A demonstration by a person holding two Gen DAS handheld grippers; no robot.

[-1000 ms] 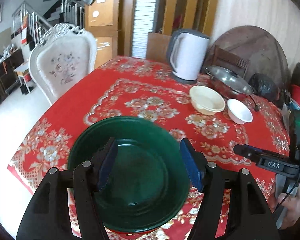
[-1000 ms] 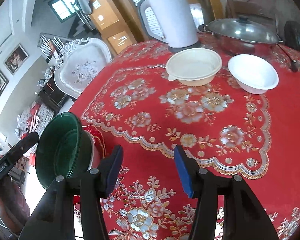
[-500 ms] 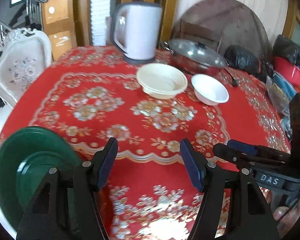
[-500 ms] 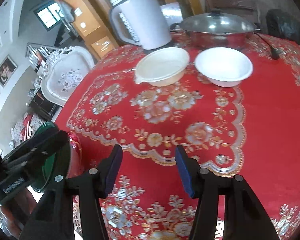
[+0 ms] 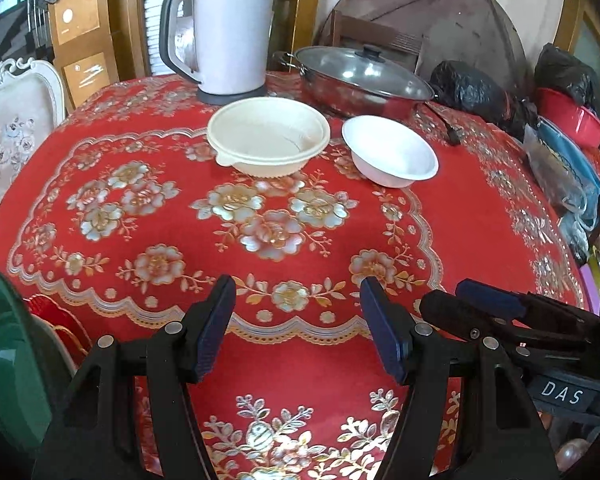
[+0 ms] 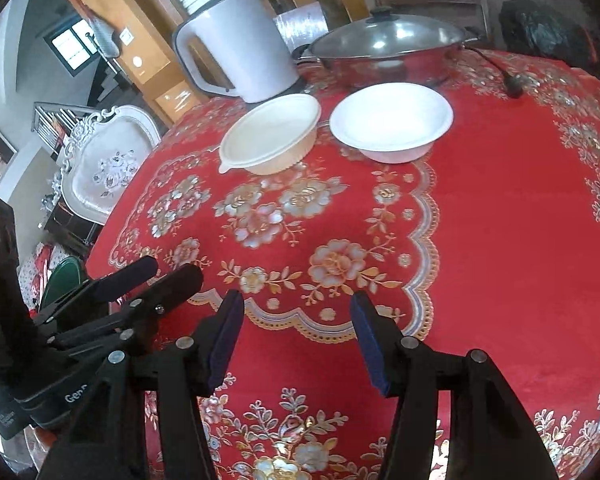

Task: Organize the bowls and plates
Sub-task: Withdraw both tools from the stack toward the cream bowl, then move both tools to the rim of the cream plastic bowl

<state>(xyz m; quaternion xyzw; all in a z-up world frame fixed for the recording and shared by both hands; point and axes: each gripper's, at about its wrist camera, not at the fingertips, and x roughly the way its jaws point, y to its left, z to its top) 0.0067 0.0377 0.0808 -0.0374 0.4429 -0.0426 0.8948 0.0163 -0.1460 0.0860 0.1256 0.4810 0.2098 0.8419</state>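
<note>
A cream bowl [image 5: 268, 136] and a smaller white bowl [image 5: 390, 150] sit side by side at the far side of the red table; both also show in the right wrist view, cream bowl [image 6: 270, 134], white bowl [image 6: 392, 122]. A green plate [image 5: 8, 364] lies at the table's near left edge on a red plate [image 5: 62, 320]; in the right wrist view the green plate [image 6: 62, 280] is mostly hidden. My left gripper [image 5: 298, 328] is open and empty above the near tablecloth. My right gripper [image 6: 296, 334] is open and empty beside it.
A white electric kettle [image 5: 224, 32] and a lidded steel pot [image 5: 364, 76] stand behind the bowls. Black bags [image 5: 476, 92] and red and blue containers [image 5: 572, 120] crowd the right edge. A white ornate chair [image 5: 8, 136] stands at the left.
My left gripper has swung right, away from the green plate, which has slid to the left edge of its view. Both grippers now face the two bowls and stay open.
</note>
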